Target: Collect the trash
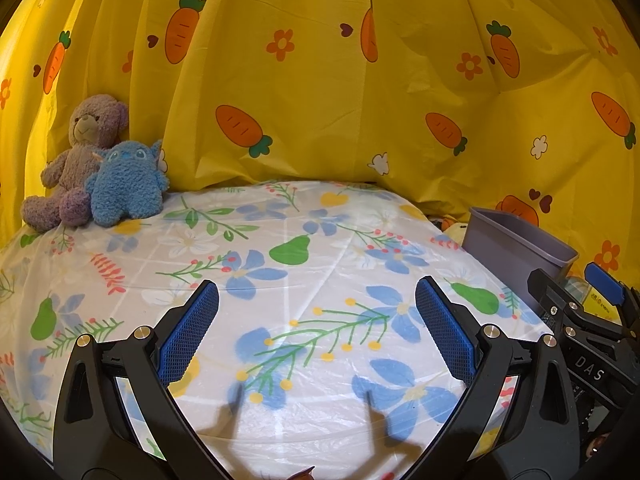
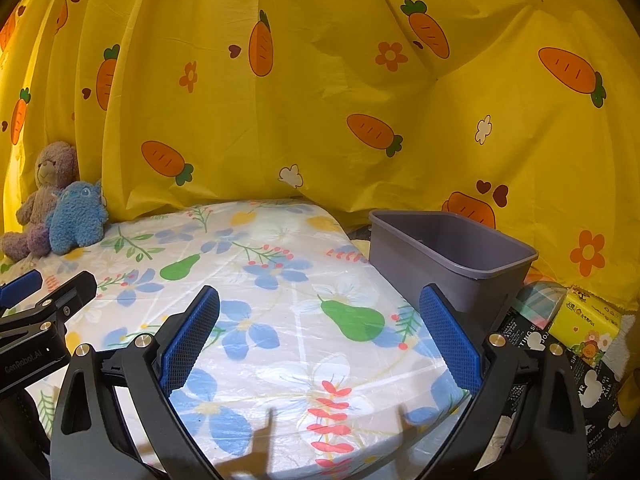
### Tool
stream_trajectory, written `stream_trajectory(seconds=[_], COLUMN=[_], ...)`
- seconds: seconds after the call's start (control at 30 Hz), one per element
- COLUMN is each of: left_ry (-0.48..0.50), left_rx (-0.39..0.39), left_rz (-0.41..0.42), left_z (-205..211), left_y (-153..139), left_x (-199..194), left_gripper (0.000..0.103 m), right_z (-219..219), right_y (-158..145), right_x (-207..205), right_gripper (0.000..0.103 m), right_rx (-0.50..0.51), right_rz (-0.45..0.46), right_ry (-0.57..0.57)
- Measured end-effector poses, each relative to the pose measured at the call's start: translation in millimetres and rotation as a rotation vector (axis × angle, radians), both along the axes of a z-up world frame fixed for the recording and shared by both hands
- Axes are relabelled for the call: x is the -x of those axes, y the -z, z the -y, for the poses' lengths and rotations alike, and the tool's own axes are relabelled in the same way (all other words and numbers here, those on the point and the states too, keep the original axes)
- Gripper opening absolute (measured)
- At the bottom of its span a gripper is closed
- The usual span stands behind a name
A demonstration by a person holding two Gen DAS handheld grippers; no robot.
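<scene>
Left wrist view: the left gripper (image 1: pixel 316 300) hangs over the floral tablecloth (image 1: pixel 280 264) with its blue pads spread wide and nothing between them. The grey bin (image 1: pixel 516 244) stands off the cloth's right edge. A purple teddy bear (image 1: pixel 76 160) and a blue plush toy (image 1: pixel 126 184) sit far left of the bin, against the yellow carrot curtain (image 1: pixel 320 80).

Right wrist view: the right gripper (image 2: pixel 320 304) is likewise released and empty, just left of the bin (image 2: pixel 452 256). Right of the bin lies a yellow tissue pack (image 2: pixel 586 324), perhaps the trash; the edge is blurred.
</scene>
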State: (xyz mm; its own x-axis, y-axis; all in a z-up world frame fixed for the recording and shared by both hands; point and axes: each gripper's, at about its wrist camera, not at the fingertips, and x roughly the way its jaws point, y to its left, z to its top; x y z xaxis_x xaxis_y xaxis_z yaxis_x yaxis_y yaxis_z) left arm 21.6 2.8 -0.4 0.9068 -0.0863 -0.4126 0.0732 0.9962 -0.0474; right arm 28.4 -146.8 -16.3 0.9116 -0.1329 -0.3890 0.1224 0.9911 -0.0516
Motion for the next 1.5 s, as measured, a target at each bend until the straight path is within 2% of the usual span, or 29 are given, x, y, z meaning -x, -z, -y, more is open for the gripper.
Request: stream_trajectory(seconds=[1.5], left_ry=[-0.006], left_rx=[0.001], left_rz=[-0.003], left_z=[-0.2], left_y=[-2.7], left_x=[-0.2], left_gripper=[0.097], right_z=[-5.6], right_y=[-3.4], right_x=[-4.7], right_gripper=[0.096], right_rx=[-0.005], right_rz=[-0.003], right_ry=[-0.012])
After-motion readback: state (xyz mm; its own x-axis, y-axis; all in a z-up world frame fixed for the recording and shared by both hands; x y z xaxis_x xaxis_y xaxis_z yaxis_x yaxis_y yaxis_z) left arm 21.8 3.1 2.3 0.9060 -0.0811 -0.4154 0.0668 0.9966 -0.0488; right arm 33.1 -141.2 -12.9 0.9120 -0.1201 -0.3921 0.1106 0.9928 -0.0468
